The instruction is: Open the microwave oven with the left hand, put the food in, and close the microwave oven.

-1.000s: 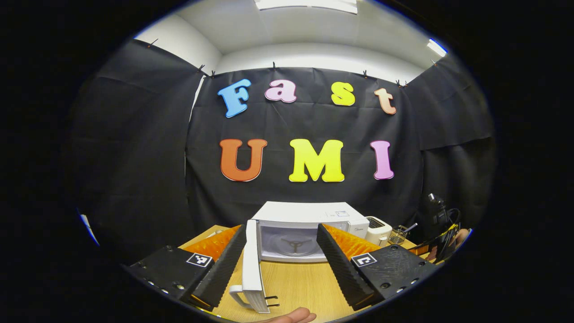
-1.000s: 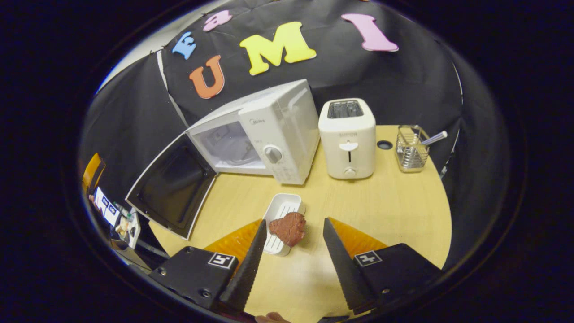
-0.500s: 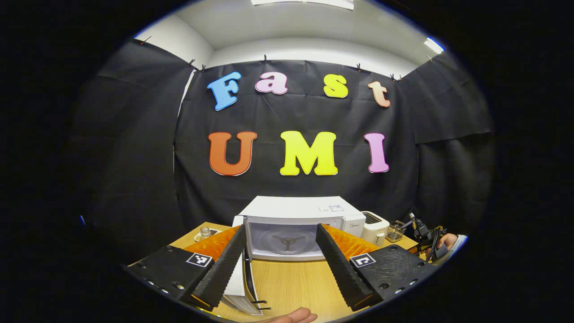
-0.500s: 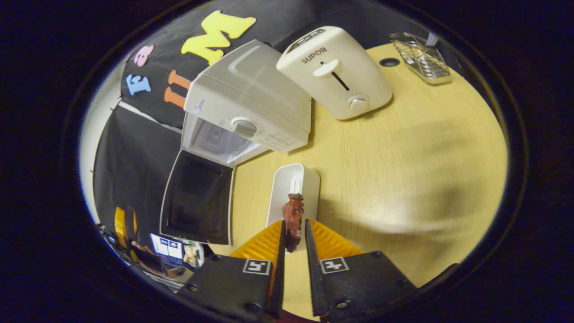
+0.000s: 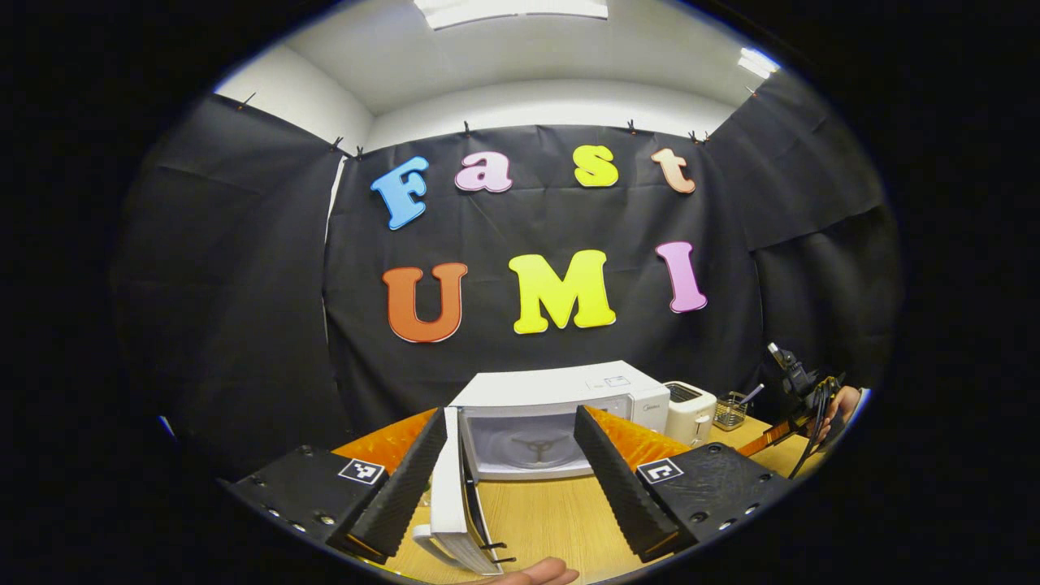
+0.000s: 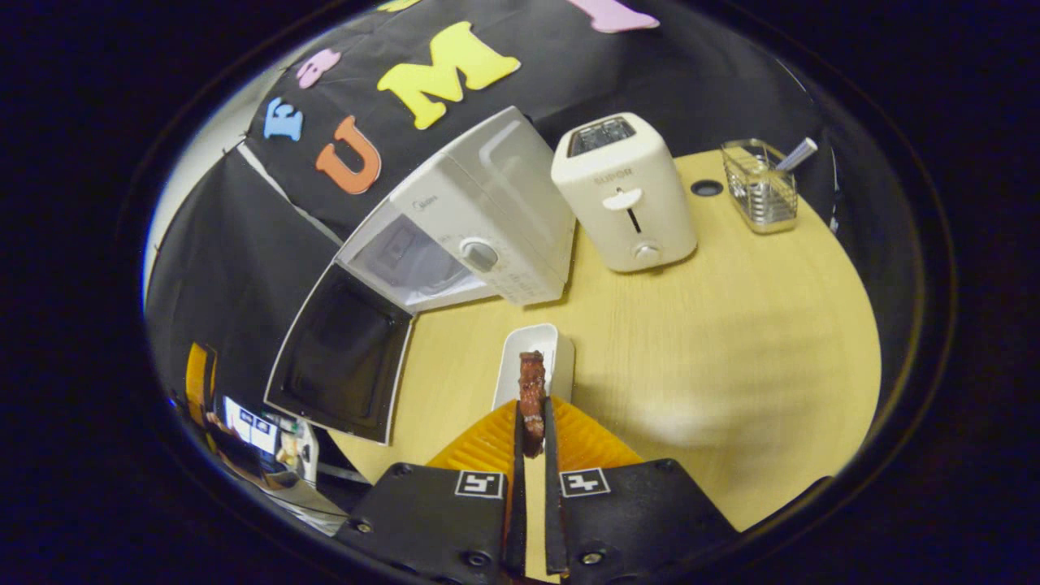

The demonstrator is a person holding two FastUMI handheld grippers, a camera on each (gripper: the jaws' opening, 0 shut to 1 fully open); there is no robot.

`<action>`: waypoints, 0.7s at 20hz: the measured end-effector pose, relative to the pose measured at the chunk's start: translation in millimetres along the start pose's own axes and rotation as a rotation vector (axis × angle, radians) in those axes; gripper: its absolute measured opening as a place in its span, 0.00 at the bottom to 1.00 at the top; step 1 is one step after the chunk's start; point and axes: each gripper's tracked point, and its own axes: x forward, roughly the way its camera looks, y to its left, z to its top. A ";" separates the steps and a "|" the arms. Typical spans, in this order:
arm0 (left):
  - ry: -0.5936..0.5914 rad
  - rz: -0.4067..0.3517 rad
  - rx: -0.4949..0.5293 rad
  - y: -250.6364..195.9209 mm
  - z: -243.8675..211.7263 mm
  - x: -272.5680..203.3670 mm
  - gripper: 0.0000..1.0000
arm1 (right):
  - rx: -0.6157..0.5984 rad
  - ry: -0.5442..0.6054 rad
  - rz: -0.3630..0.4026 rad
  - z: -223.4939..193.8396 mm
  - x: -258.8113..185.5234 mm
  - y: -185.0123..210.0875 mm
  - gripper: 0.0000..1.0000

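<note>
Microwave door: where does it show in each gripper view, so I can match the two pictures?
Left gripper view: the open microwave door stands edge-on at bottom centre, just right of that gripper's left finger, in front of the microwave.
Right gripper view: the door hangs wide open at centre left, dark inner face showing, left of the white tray.
Shared landmark: the toaster, right of the microwave.

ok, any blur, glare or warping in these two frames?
Left gripper view: sharp, ceiling lights blown out, microwave small and bowed by fisheye. Right gripper view: sharp centre, soft shadow on the table, toaster leans from distortion, food crisp in the right gripper.
</note>
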 end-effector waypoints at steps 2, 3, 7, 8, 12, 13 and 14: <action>0.012 0.008 -0.007 5.0 -6.1 -3.5 0.97 | -0.077 -0.042 -0.040 1.4 -5.7 12.6 0.12; 0.019 0.012 -0.015 9.2 -7.8 -3.8 0.97 | -0.115 -0.059 -0.058 1.3 -7.5 19.9 0.12; 0.010 -0.007 -0.053 20.8 -10.2 -11.8 0.97 | -0.260 -0.110 -0.120 2.1 -2.5 51.7 0.12; 0.000 -0.008 -0.058 25.8 -8.9 -14.3 0.97 | -0.287 -0.119 -0.133 1.7 2.5 60.4 0.12; 0.001 -0.014 -0.080 44.1 -14.2 -23.5 0.97 | -0.389 -0.169 -0.175 7.1 33.0 98.4 0.12; 0.004 -0.008 -0.086 52.1 -16.1 -23.0 0.97 | -0.413 -0.179 -0.183 9.5 43.5 107.6 0.12; 0.008 -0.006 -0.090 57.8 -17.4 -23.7 0.97 | -0.434 -0.190 -0.193 11.3 53.4 115.5 0.12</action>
